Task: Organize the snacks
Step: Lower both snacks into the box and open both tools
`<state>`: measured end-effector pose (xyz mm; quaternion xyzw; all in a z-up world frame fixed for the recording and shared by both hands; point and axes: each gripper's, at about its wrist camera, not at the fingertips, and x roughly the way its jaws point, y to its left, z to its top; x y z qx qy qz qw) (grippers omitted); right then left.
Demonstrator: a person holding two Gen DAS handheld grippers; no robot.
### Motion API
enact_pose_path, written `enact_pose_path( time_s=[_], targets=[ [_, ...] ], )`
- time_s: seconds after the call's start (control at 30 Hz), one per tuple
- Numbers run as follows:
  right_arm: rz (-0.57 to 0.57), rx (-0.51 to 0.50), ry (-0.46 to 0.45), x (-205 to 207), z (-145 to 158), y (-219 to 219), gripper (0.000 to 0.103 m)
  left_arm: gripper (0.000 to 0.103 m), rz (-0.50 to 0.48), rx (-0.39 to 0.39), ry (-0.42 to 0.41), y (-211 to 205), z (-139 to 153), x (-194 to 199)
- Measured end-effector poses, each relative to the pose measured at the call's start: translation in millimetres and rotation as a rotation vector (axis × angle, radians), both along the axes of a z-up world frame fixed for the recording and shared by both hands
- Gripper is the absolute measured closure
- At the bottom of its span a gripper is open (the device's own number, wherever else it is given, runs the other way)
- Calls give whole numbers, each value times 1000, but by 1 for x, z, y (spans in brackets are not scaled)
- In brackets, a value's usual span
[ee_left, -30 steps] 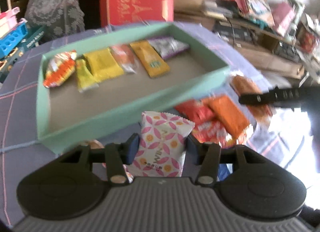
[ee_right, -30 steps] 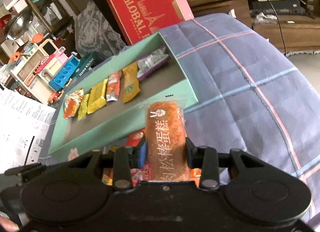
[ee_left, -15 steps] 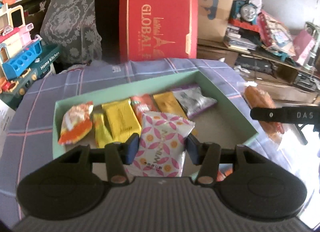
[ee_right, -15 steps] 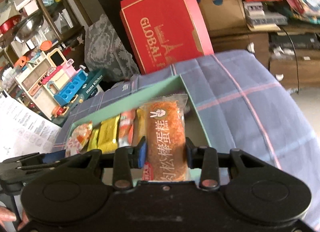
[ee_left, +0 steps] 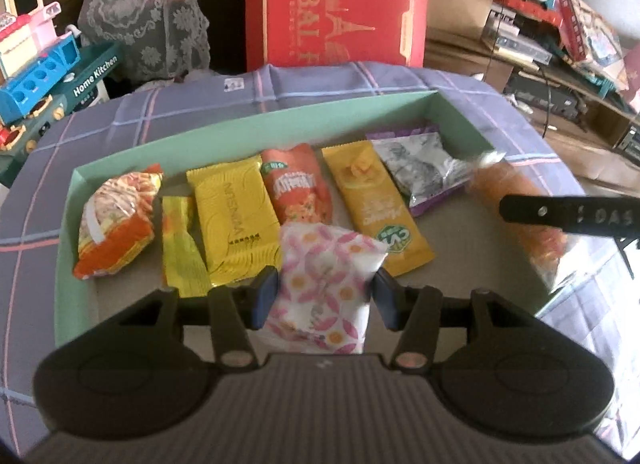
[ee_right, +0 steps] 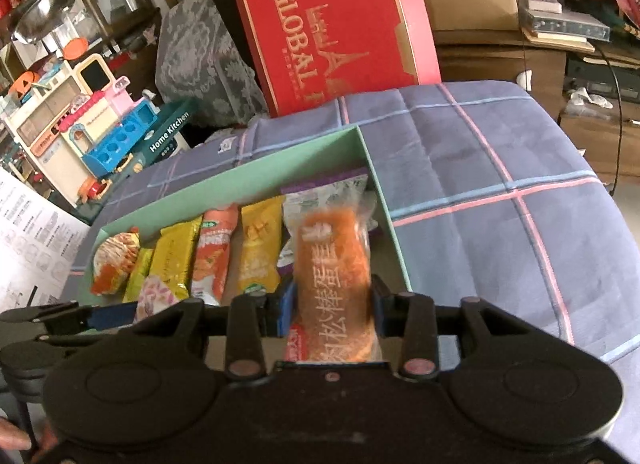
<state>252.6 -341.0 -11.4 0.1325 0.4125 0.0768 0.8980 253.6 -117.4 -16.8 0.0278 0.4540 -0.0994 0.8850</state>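
Left wrist: left tongs over the green tray, jaws opening, pink-flowered packet between them with small gaps at both pads. Six snacks lie in a row along the tray's far side. Right tongs' finger crosses at right.

Right wrist: right tongs opening, orange cake pack between the jaws over the tray's right end; pad contact unclear. Checked cloth under the tray.
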Motion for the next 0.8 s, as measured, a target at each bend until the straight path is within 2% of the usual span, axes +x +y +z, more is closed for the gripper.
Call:
enact_pose_path(
  time_s=[0.03,0.07,0.1,0.13,0.23,0.5,0.8],
  targets=[
    [0,1,-7,-1,1,0,44,21,3,10,-1,-2,-1,0],
    [0,11,-18,-4,4,-1,20,12,7,17,-9,-3,-1,-1],
    [-6,18,-42,-8,8,-2,3,2,12,22,-27,-5,1,-5],
    [-12,20,-68,-13,12,-2,0,1,11,25,-40,-7,3,-8],
    [-12,42,-97,-21,23,-5,0,0,-7,26,-44,-12,10,-15],
    [-72,143,-28,-47,21,-26,0,0,-46,13,-41,-20,23,-48],
    [-105,153,10,-98,16,-43,0,0,-81,-6,4,-29,19,-89]
  ],
)
